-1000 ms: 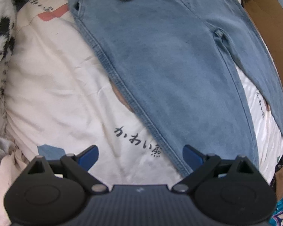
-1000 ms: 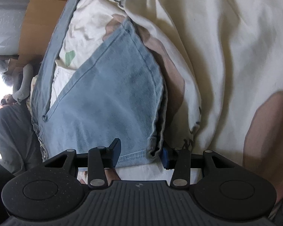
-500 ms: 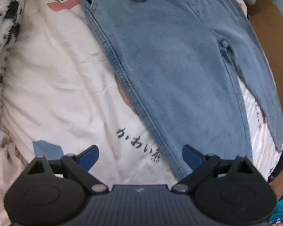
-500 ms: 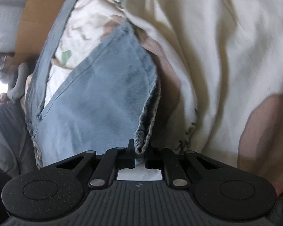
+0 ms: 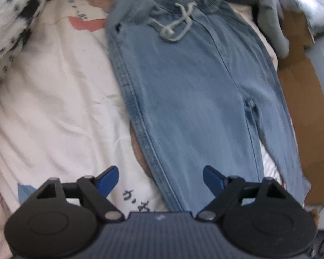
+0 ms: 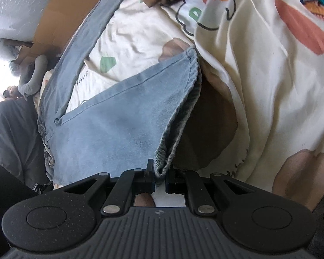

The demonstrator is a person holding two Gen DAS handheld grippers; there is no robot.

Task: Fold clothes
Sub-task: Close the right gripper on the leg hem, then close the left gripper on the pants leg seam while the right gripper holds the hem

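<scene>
Light blue jeans point(image 5: 183, 99) lie flat on a cream printed bedsheet point(image 5: 60, 99), waistband and drawstring point(image 5: 175, 26) at the top of the left wrist view. My left gripper point(image 5: 161, 178) hovers over the outer seam of one leg, blue pads wide apart; its jaws are closing and the seam runs between them without the pads touching it. In the right wrist view my right gripper point(image 6: 159, 173) is shut on the hem corner of a jeans leg point(image 6: 123, 127), which it holds lifted off the sheet point(image 6: 259, 90).
Brown cardboard point(image 5: 304, 112) lies along the right of the jeans. A black-spotted white fluffy blanket point(image 5: 8, 23) sits at the upper left. A grey soft toy point(image 5: 272, 26) rests near the waistband. Dark fabric point(image 6: 13, 133) borders the left of the right wrist view.
My right gripper closed on the hem corner and raised it, so the leg now hangs from it. My left gripper moved toward the waistband along the seam, and its pads came slightly closer.
</scene>
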